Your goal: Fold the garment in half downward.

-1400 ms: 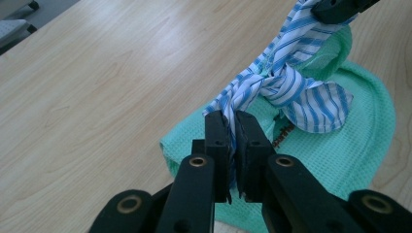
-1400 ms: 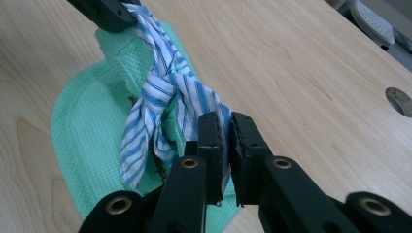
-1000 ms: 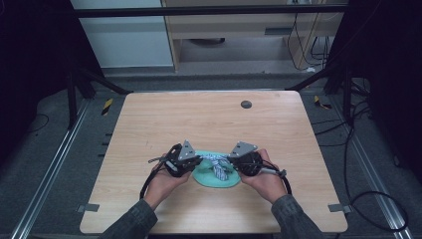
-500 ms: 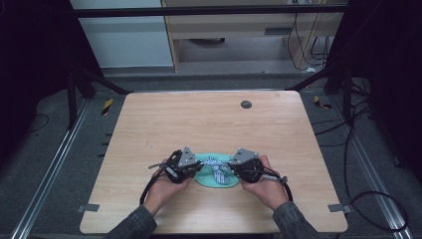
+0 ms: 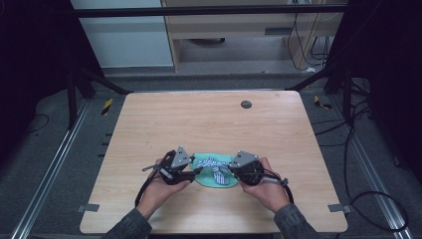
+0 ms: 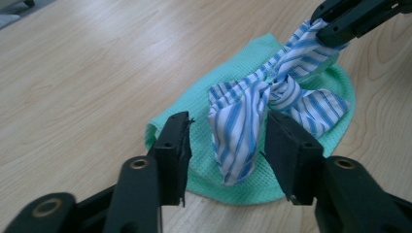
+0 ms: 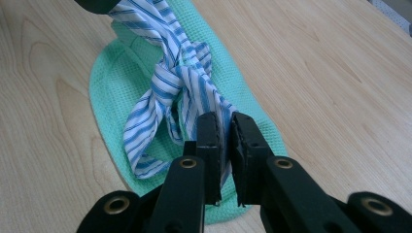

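Observation:
A blue-and-white striped cloth strip [image 5: 215, 167], tied in a knot [image 6: 274, 87], lies on a round green cloth [image 5: 211, 181] near the table's front edge. My left gripper [image 6: 228, 131] is open, and one loose end of the strip [image 6: 238, 141] lies between its jaws without being pinched. My right gripper [image 7: 224, 121] is shut on the strip's other end [image 7: 221, 109]. In the left gripper view the right gripper [image 6: 340, 24] holds that end slightly raised at the top right. From above, the left gripper [image 5: 196, 172] and the right gripper [image 5: 230, 172] face each other across the green cloth.
The wooden table [image 5: 209, 124] stretches bare beyond the cloths, with a small dark round hole [image 5: 246, 104] near its far edge. Metal frame rails [image 5: 50, 164] and cables [image 5: 368, 199] run along the floor on both sides.
Both hands have drawn slightly toward the table's near edge. The cloths stay where they were.

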Demonstrator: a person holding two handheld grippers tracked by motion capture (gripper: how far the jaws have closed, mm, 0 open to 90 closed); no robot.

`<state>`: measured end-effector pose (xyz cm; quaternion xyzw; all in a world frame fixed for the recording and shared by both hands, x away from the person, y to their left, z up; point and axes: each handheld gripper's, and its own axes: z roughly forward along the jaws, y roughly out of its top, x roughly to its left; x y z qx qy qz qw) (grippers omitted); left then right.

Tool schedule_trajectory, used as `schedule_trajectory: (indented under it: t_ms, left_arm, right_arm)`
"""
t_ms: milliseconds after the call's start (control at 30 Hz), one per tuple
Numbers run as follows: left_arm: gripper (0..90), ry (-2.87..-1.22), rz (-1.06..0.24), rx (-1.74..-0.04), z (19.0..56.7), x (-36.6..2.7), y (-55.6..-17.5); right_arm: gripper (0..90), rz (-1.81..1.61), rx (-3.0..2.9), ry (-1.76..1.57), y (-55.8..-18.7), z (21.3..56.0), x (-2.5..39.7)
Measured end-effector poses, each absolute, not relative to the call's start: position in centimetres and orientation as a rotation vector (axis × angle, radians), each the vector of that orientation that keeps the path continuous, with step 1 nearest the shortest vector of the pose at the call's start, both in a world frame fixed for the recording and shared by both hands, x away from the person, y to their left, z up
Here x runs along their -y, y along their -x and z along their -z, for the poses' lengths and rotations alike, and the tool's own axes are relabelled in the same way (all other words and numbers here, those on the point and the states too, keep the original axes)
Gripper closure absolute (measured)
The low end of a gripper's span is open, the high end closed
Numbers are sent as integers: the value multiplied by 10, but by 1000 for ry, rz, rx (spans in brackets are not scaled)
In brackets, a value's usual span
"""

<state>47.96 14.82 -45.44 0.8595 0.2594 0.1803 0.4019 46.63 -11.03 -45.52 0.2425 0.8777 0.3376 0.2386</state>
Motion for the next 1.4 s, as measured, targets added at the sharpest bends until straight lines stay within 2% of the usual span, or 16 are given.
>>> schedule_trajectory:
  t_ms: [200, 367, 467, 600, 867, 1167, 1400]
  left_arm:
    - [474, -2209, -332, -680, 463, -144, -493]
    - [597, -2209, -305, -693, 464, -140, -497]
    - [708, -2213, -337, -669, 463, -141, -493]
    - [788, -2201, -360, -661, 466, -144, -487]
    - [804, -2203, -376, -613, 474, -145, -473]
    - [827, -2242, -368, -560, 490, -150, -457]
    - [826, -2251, -377, -550, 493, -150, -454]
  right_arm:
    - [825, -927, -2403, -663, -467, 455, 109]
    - [819, -931, -2403, -661, -464, 454, 109]
    - [814, -937, -2404, -657, -462, 455, 109]
    - [817, -937, -2415, -639, -457, 458, 106]
    - [819, -929, -2433, -618, -445, 463, 104]
    - [890, -906, -2478, -601, -435, 474, 107]
    - [900, -900, -2489, -592, -433, 478, 106]
